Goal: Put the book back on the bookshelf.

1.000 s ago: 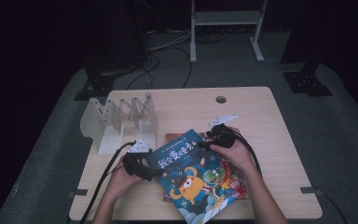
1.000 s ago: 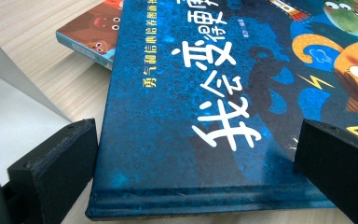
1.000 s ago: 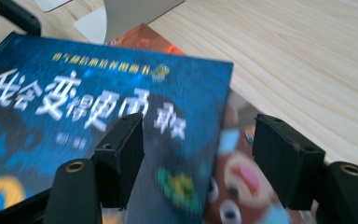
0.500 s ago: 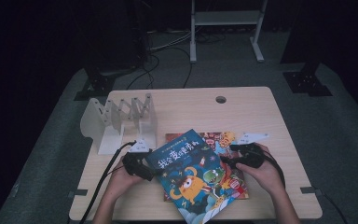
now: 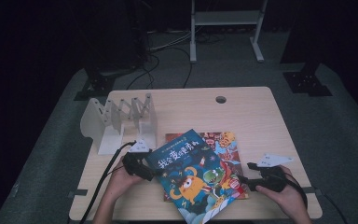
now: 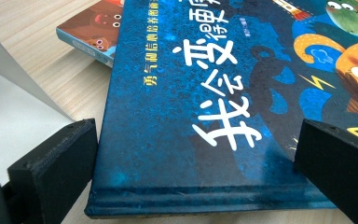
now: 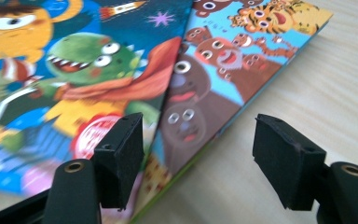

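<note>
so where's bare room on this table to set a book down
Bare wood lies along the far edge around the round cable hole and right of the stacked picture books. The white folding book rack crowds the left; both grippers flank the books in front.

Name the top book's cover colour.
Dark blue top book with white lettering, clearest in the left gripper view.

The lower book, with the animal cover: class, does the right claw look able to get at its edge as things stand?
Probably yes. The right claw stands open at the lower book's bare edge, on the table. The blue book covers only its other part.
</note>
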{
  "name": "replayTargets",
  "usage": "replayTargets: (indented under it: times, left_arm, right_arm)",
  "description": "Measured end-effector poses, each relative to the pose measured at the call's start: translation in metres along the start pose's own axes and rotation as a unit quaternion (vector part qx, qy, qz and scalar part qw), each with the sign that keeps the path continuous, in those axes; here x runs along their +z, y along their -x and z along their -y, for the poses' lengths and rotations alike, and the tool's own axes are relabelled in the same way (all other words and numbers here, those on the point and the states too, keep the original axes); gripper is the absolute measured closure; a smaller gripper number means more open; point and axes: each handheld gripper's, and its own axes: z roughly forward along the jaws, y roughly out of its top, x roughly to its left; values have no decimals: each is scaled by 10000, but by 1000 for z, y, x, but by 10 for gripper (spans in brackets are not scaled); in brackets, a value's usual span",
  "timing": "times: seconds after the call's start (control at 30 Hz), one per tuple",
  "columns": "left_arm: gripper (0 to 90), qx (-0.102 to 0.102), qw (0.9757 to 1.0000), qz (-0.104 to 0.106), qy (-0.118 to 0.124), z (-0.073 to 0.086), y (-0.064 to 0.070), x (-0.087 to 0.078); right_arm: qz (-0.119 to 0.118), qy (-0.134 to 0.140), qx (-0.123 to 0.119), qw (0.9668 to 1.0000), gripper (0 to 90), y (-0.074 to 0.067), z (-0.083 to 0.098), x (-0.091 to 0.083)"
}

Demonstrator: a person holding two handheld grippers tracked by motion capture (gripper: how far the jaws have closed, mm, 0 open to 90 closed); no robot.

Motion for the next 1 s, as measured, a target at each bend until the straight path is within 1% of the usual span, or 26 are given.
replayTargets:
  times: [0.13, 0.27, 0.37, 0.4, 0.43, 0.53, 0.57, 0.63, 0.83, 1.0]
  left_arm:
    - [0, -8, 10000, 1, 1, 0, 0, 0]
    - [0, -17, 10000, -3, -9, 0, 0, 0]
    - [0, -14, 10000, -3, -21, 0, 0, -1]
    - [0, -6, 10000, -5, -26, 0, 0, -1]
    - [0, 6, 10000, -6, -38, 0, 0, -2]
    - [0, 9, 10000, 0, -41, 0, 0, -2]
    - [0, -4, 10000, 35, -72, 0, 0, -2]
    - [0, 1, 9999, 113, -123, 0, 1, -2]
    - [0, 110, 9996, 174, -171, -1, 4, -2]
    - [0, 155, 9994, 245, -171, -1, 6, -1]
  right_arm:
    - [-48, 56, 15, 10000, 324, -6, 11, -10]
    - [-59, 64, -14, 10000, 324, -12, 18, -16]
    - [-60, 77, -22, 10000, 324, -13, 21, -19]
    - [-51, 51, -10, 10000, 323, -14, 22, -20]
    - [-6, -45, -67, 10000, 318, -15, 24, -19]
    - [-5, -3, -10, 10000, 315, -15, 26, -19]
    - [-16, -7, 19, 10000, 314, -14, 26, -19]
    - [39, 24, 44, 10000, 326, -12, 26, -18]
    - [168, -16, 45, 9998, 331, -1, 19, -13]
    - [276, -94, 134, 9995, 335, 11, 10, -7]
